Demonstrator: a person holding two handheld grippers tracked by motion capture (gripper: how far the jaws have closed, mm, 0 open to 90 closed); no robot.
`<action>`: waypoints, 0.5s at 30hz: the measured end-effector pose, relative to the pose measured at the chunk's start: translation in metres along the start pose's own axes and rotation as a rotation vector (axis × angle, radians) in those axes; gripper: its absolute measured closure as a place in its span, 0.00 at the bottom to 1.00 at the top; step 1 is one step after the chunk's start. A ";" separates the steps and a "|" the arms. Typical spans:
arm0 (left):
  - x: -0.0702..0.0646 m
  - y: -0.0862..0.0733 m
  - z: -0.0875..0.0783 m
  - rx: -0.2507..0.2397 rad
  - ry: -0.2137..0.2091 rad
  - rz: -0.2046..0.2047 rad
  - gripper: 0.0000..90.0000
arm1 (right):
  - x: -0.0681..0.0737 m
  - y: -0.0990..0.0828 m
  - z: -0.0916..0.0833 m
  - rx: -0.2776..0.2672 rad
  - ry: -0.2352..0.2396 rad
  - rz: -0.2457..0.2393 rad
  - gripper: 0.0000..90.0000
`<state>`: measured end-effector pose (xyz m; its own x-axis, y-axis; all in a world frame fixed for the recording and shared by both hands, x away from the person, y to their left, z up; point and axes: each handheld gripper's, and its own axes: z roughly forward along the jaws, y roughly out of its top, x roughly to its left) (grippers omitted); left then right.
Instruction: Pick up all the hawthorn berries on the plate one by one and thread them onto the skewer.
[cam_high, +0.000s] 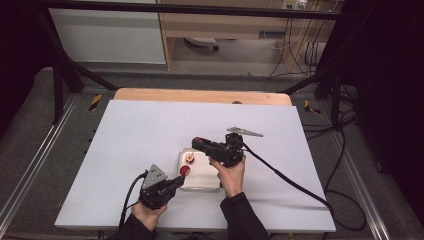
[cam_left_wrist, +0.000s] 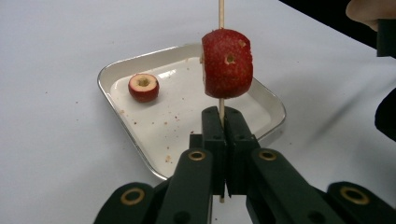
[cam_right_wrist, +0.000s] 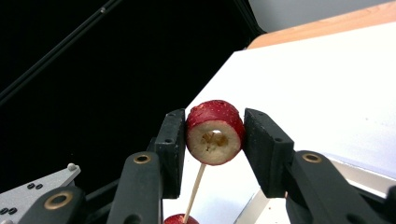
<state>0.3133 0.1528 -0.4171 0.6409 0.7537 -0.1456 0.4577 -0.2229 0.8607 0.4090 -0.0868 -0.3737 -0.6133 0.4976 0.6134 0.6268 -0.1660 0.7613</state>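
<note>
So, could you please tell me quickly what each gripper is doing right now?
Left gripper: shut on the skewer.
Right gripper: shut on a cored fruit.

The high view is dim and soft, its corners falling to near black; the white table (cam_high: 150, 150) reads as flat grey-lavender; the gripper views are brighter and sharper; the metal tray (cam_left_wrist: 116, 74) rim catches mild glare; soft shadows fall rightward; the right gripper view's background is black.
</note>
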 end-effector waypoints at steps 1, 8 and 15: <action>0.000 0.000 0.000 0.000 0.003 0.003 0.99 | 0.000 0.000 0.000 0.004 -0.004 0.008 0.67; 0.001 0.000 -0.001 0.003 -0.022 -0.021 0.99 | -0.002 -0.004 0.001 -0.014 0.012 -0.001 0.68; 0.006 0.001 -0.001 0.002 -0.097 -0.138 0.99 | 0.007 -0.014 -0.004 -0.090 -0.049 -0.226 0.69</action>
<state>0.3171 0.1581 -0.4170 0.6288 0.7137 -0.3087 0.5465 -0.1233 0.8283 0.3938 -0.0847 -0.3789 -0.7079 0.5707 0.4161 0.4294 -0.1199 0.8951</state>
